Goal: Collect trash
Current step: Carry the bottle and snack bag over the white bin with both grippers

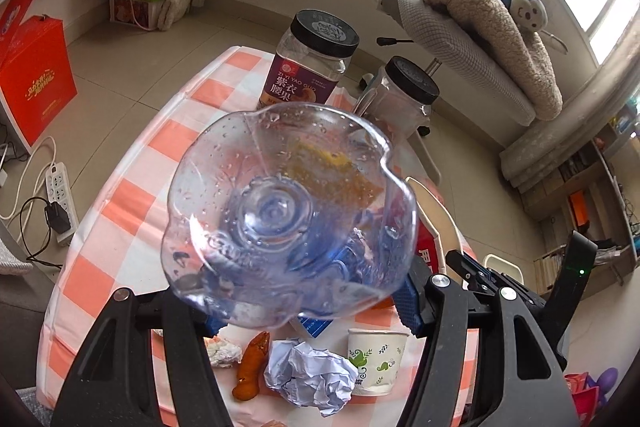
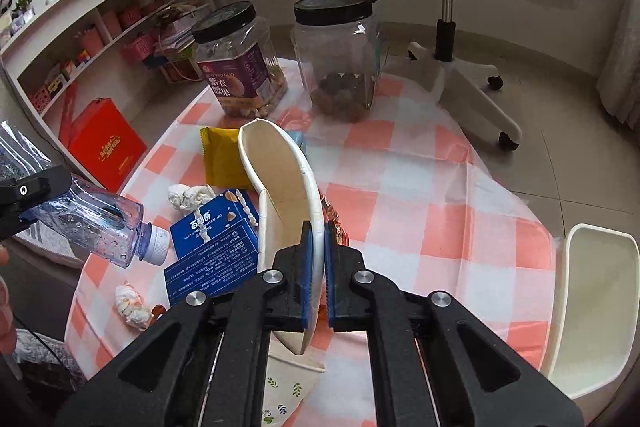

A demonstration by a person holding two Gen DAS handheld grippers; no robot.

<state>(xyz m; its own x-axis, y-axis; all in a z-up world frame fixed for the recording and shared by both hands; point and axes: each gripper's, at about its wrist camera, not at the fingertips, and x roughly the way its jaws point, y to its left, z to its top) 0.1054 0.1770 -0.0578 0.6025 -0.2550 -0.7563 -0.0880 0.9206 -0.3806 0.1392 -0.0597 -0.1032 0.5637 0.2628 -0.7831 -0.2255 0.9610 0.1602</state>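
Note:
My left gripper [image 1: 310, 311] is shut on a clear plastic bottle [image 1: 288, 219], whose base faces the camera. The right wrist view shows that bottle [image 2: 92, 223] at the far left, above the table, with its white cap pointing right. My right gripper [image 2: 317, 227] is shut on the rim of a white paper cup [image 2: 280, 179], and the cup's mouth is squashed flat. Green leaf print shows on the cup's wall below the fingers. In the left wrist view, a leaf-printed paper cup [image 1: 376, 359] sits beside a crumpled paper ball [image 1: 312, 375].
On the pink checked tablecloth [image 2: 420, 211] lie a yellow packet [image 2: 222, 159], a blue biscuit box [image 2: 212, 251], tissue wads [image 2: 188, 197] and an orange food scrap [image 1: 252, 367]. Two black-lidded jars [image 2: 240, 67] [image 2: 340, 59] stand at the back. A white container [image 2: 592, 307] is at the right edge.

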